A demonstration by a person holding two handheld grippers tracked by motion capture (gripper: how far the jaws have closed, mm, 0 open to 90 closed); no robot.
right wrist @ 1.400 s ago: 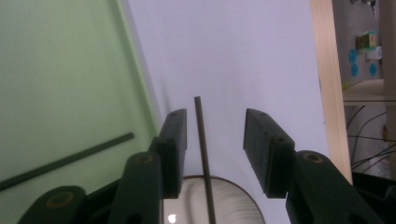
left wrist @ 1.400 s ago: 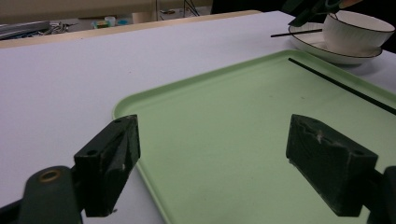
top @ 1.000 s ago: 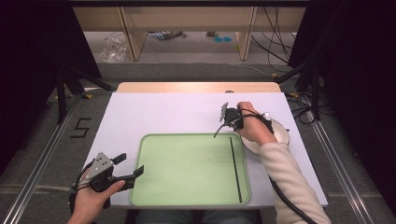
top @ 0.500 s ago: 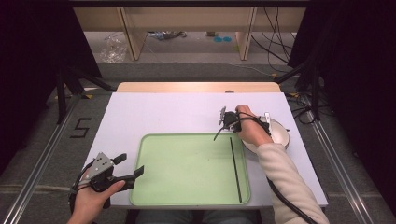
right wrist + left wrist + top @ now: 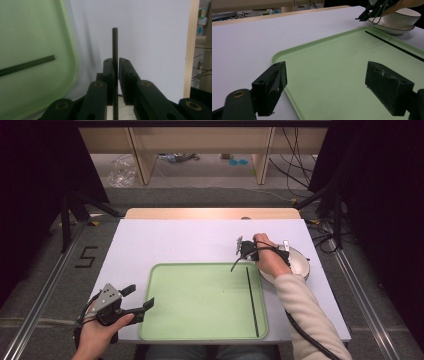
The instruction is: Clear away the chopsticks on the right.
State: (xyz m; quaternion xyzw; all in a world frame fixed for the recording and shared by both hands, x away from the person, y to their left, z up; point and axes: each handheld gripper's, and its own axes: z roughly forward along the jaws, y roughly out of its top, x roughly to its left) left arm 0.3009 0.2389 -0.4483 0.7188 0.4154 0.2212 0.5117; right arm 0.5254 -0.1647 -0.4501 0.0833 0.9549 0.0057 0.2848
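A light green tray [image 5: 200, 300] lies at the front middle of the white table. One black chopstick [image 5: 252, 301] rests lengthwise along its right side, seen too in the left gripper view [image 5: 392, 46]. My right gripper [image 5: 240, 249] hovers just beyond the tray's far right corner, beside a white bowl [image 5: 299, 262]. In the right gripper view its jaws [image 5: 115, 61] are shut on a second black chopstick [image 5: 115, 45], which sticks out past the tips over the table. My left gripper [image 5: 141, 296] is at the tray's near left edge, open and holding nothing [image 5: 325, 82].
The bowl [image 5: 402, 18] stands on a white plate right of the tray. A wooden strip [image 5: 210, 213] runs along the table's far edge. Cables [image 5: 300, 165] lie on the floor beyond. Bare white tabletop [image 5: 170, 242] spreads behind and left of the tray.
The right hand has drifted slightly nearer the tray's far right corner, still holding the chopstick. The left gripper has not moved.
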